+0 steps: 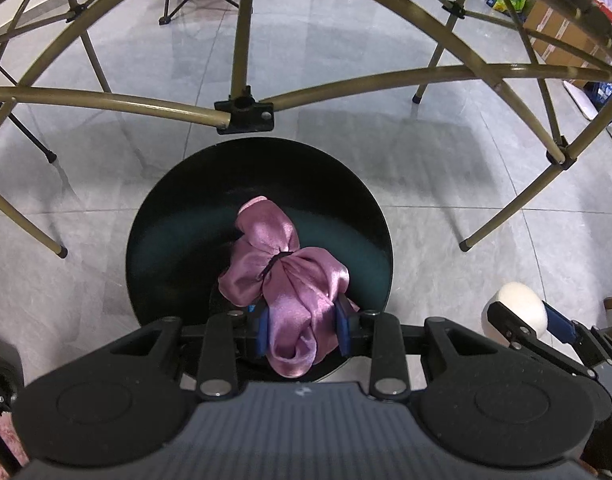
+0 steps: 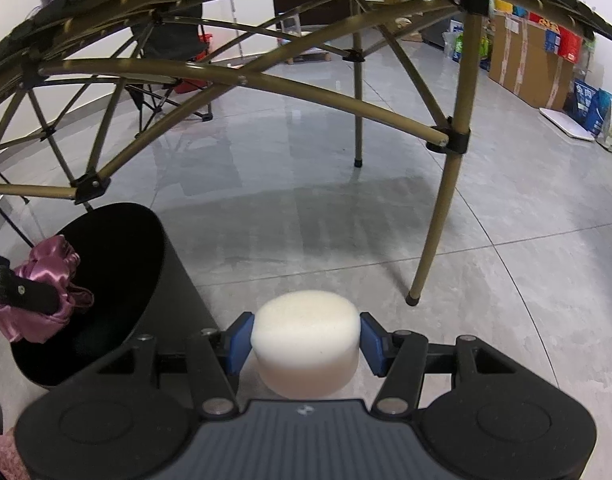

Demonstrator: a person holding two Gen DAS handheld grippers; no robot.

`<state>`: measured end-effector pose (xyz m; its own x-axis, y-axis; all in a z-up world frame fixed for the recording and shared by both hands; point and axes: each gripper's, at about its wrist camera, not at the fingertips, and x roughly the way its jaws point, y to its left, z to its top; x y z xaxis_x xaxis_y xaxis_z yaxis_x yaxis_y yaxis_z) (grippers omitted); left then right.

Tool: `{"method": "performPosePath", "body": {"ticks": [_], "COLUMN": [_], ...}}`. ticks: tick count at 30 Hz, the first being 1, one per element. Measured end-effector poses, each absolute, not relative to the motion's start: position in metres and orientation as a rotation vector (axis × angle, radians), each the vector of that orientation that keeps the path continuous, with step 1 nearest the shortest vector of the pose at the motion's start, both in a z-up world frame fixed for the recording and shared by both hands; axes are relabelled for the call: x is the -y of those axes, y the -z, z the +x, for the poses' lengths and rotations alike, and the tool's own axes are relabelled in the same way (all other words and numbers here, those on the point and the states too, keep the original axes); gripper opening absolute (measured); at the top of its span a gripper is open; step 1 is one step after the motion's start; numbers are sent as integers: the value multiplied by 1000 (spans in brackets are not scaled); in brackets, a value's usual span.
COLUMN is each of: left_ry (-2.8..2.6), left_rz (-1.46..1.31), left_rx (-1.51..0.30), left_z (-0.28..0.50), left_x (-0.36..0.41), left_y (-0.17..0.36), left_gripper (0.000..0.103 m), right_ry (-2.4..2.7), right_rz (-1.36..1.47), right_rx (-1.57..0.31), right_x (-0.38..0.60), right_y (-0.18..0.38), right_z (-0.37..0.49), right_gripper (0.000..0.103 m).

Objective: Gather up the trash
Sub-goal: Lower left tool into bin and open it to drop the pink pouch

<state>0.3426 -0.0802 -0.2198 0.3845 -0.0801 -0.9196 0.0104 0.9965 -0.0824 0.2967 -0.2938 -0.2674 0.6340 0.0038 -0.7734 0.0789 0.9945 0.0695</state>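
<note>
While the left gripper [image 1: 302, 326] pinches the pink scrunchie [image 1: 286, 276] above the black bin [image 1: 154, 216], the right gripper [image 2: 306, 344], clamping a white sponge [image 2: 306, 344] beside that bin's rim, could drop it outside.

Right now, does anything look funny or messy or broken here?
Nothing looks spilled or broken. The only odd bit is the "trash": the left gripper holds a shiny pink satin scrunchie over the black bin, and the right gripper holds a clean white sponge puck beside it. Neither looks dirty.
</note>
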Motion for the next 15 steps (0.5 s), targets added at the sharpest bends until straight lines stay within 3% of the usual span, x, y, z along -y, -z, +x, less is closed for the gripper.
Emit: {"method": "performPosePath", "body": {"ticks": [15], "left_ry": [-6], "left_rz": [-72], "left_rx": [-1229], "left_z": [358], "left_x": [86], "left_y": [238], "left_gripper": [31], "right_ry": [56], "right_rz": [104], "right_rx": [-913], "right_x": [300], "right_y": [276], "right_z": [299], "right_gripper": [55]}}
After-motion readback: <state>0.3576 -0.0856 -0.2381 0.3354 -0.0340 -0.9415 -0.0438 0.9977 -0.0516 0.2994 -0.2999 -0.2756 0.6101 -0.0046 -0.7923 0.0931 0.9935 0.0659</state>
